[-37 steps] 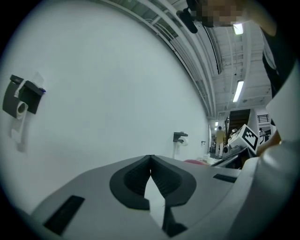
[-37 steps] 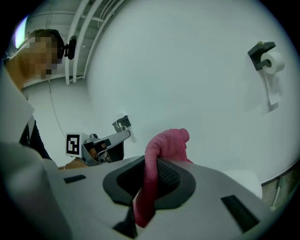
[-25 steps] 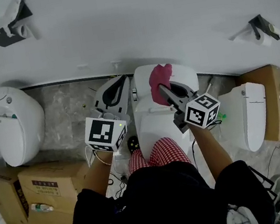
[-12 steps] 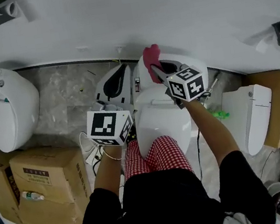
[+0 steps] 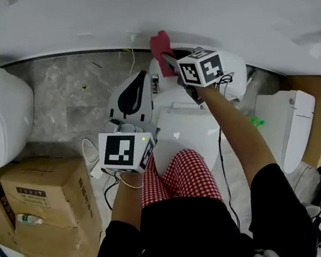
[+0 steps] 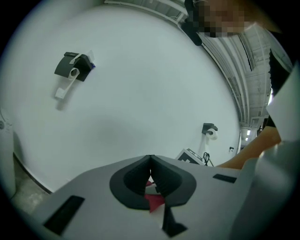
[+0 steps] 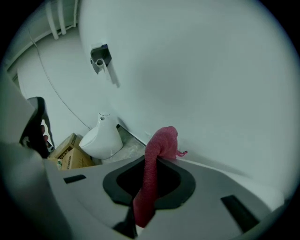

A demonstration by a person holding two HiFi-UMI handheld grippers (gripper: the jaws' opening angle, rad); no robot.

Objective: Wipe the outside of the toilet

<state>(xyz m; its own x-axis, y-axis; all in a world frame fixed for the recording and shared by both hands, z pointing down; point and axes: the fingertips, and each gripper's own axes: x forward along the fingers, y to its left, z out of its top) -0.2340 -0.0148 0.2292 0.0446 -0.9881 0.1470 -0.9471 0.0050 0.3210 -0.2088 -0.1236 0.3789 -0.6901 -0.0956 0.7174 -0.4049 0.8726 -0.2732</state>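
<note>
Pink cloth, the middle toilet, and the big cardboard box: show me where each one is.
pink cloth [image 5: 161,46]: head view, its bunched top end.
middle toilet [image 5: 188,129]: head view, middle of the closed lid.
cardboard box [image 5: 61,190]: head view, its top face.

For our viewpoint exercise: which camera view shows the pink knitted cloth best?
Right gripper view: the pink knitted cloth close-up, clamped in the right gripper. Head view shows it small; left gripper view, maybe a red sliver.

White toilet [image 5: 188,129] stands against the wall; pink cloth [image 5: 161,46] at its rear top.
</note>
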